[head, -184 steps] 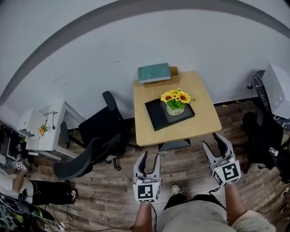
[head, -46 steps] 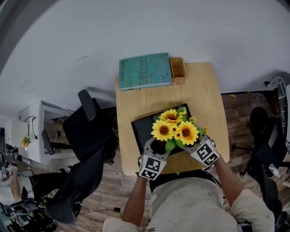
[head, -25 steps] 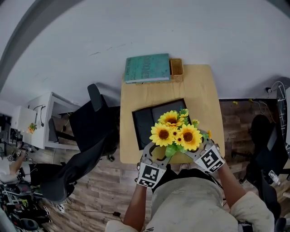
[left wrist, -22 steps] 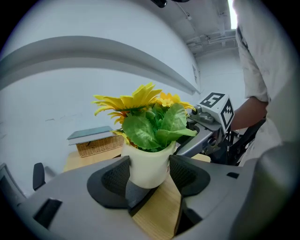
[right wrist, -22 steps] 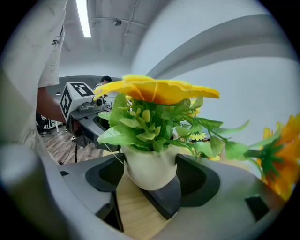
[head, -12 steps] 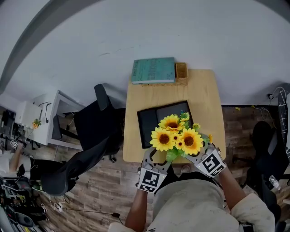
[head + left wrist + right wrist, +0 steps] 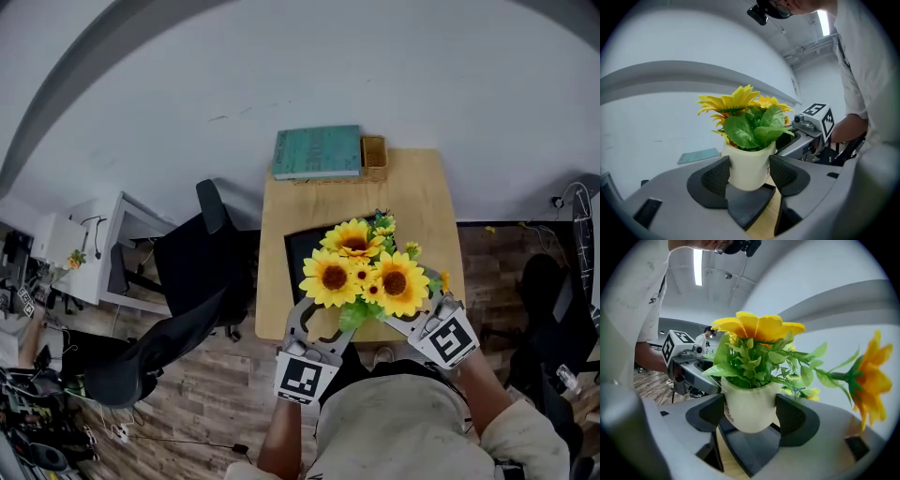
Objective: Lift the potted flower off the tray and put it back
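The potted flower (image 7: 361, 277) hangs upright in the air, clear of the black tray (image 7: 298, 246) on the bench (image 7: 412, 187). Two grips carry it. The left hand-held gripper (image 7: 750, 174) pinches the white pot from one flank, both pads against its wall. The right hand-held gripper (image 7: 752, 416) clamps it the same way from the opposite flank.

The tray lies below the pot and a little ahead of it, away from the person. The blooms hide most of it from above, so the pot seems to hang over the tray's near edge. Setting it back likely calls for both arms to go forward and down together, with the pot's axis kept vertical.
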{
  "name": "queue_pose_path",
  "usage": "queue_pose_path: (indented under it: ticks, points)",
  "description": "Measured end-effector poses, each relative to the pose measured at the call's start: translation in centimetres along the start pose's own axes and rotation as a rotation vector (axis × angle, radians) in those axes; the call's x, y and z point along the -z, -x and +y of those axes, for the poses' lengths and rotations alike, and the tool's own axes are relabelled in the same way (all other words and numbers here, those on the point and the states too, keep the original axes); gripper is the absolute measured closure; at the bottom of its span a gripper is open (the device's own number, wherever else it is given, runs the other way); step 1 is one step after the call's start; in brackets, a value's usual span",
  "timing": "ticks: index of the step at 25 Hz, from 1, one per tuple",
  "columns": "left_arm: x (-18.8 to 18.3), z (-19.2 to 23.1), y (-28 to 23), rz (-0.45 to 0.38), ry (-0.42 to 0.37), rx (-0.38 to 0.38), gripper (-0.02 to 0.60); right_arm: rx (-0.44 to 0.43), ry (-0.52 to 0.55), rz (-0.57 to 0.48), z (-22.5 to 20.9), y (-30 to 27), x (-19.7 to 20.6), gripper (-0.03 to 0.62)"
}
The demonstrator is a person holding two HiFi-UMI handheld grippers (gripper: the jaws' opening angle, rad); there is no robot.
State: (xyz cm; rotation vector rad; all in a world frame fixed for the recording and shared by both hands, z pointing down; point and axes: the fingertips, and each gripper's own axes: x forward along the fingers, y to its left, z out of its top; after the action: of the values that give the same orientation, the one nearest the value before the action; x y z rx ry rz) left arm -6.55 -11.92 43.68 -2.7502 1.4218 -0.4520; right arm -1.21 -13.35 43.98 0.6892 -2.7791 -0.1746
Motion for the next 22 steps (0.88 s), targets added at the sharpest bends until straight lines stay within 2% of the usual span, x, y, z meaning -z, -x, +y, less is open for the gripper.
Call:
queue_pose_path:
  ticks: [5,12,17,22]
  points:
    - [-3.2,0.8,1.0,-0.055,0.04,-0.028,0.308,0.013,0.011,-0.076,-0.9,0.7,-3.5,0.238]
    - [-6.4,1.4,1.7,-0.12,0.024,-0.049,0.308,0.015,0.026,-0.178,-1.9,1.7,-7.2,0.238]
    - [-11.1,1.7,3.6,-0.212,-0.035,-0.053,0.308,0.029,0.081,-0.277,-1.9,3.3,-12.4,0.239]
    - [-13.6,1.4,4.8,-0.315,-0.085,-0.083,0.308,0.033,0.118,-0.349,-1.8,4.3,-14.6,0.24]
